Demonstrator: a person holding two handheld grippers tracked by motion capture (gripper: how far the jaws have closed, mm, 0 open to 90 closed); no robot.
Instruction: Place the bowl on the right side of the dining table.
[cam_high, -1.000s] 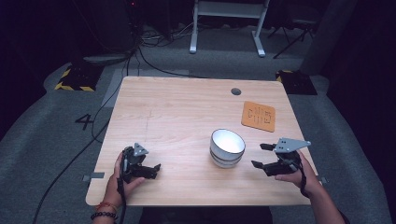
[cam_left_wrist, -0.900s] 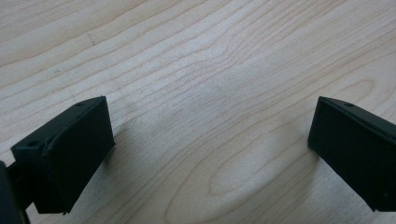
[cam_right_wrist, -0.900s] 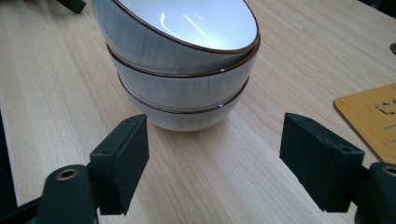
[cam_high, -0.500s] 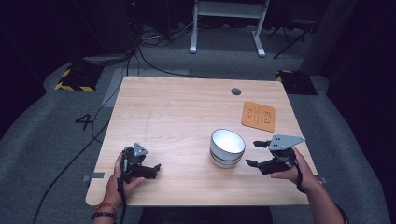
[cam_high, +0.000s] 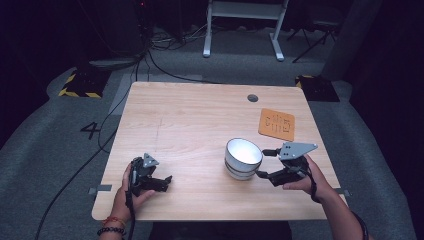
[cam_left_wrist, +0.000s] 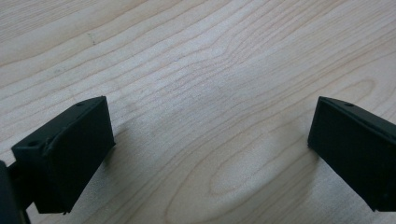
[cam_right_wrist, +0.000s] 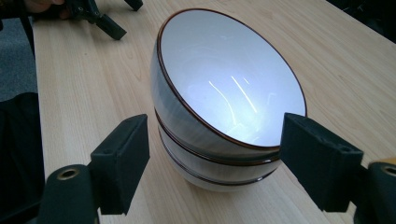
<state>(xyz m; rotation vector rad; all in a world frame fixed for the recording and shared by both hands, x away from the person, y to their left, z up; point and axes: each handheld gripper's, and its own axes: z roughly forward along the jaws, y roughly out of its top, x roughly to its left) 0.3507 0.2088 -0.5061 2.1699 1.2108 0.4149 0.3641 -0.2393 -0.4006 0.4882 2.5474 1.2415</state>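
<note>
The bowls (cam_right_wrist: 224, 107) sit stacked and upright just ahead of my right gripper (cam_right_wrist: 212, 158), between its spread jaws: white inside, grey outside, thin brown rims, resting on the table.

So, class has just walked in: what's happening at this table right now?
A person holds a gripper in each hand at a light wooden table. The right gripper is open, its black fingers on either side of a stack of white bowls with brown rims, not yet touching them. The left gripper rests open on the bare wood near the table's front edge, holding nothing. An orange square mat lies beyond the bowls.
</note>
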